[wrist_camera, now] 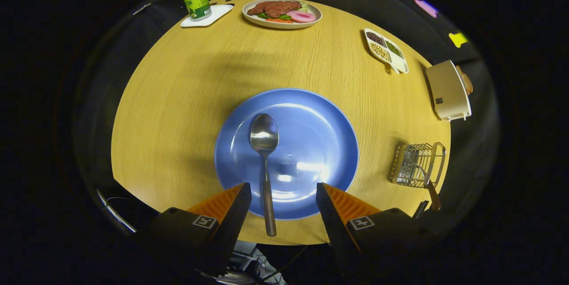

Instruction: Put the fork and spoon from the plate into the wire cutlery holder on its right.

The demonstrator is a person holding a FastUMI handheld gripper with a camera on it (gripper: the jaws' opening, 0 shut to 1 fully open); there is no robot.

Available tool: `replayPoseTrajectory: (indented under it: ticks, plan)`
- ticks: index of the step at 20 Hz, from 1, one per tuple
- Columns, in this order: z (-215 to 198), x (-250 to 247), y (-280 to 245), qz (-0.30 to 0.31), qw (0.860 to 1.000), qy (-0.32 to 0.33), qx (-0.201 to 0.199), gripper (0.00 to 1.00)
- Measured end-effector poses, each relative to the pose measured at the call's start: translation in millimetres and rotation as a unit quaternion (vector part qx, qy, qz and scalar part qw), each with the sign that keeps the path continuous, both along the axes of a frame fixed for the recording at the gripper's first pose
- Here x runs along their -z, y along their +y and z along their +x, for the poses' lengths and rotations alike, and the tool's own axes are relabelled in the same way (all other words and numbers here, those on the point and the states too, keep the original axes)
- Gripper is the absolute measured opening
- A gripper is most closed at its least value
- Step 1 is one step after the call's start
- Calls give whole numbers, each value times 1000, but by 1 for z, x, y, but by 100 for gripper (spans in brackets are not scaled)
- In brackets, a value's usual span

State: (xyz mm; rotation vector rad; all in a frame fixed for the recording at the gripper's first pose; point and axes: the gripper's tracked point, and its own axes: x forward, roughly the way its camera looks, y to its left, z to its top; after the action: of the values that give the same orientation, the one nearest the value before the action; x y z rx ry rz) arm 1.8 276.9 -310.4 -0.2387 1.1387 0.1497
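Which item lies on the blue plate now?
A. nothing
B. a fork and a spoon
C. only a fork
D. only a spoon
D: one spoon lies on the blue plate, its handle between the open claw's fingers; a handle already sticks out of the wire cutlery holder.

bottle label: the bottle (196,0) sits far beyond the tongs (283,185), off to the left. It's got a green label with white print, but it's too small for me to read from here.
finger tags: each finger has a square black-and-white coded marker (204,221) near its base. Just a pattern, no letters or numbers I can make out.
toaster patch: there's a small dark square low on the toaster (448,90), beyond the tongs to the right. I can't tell what it says.
tongs: fingers are spread apart, with the spoon (264,136) handle lying between them and neither finger touching it.
verdict: nothing I can actually read.
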Motion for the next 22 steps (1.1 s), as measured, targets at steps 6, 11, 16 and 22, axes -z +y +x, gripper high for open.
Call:
replayPoseTrajectory:
  ticks: [6,11,16,22]
  plan:
    - [0,31,0,24,999,31,13,73]
    - [-3,41,-2,31,998,43,23,38]
    - [0,30,5,46,998,33,22,11]
    - [-2,-24,-18,40,998,15,50,11]
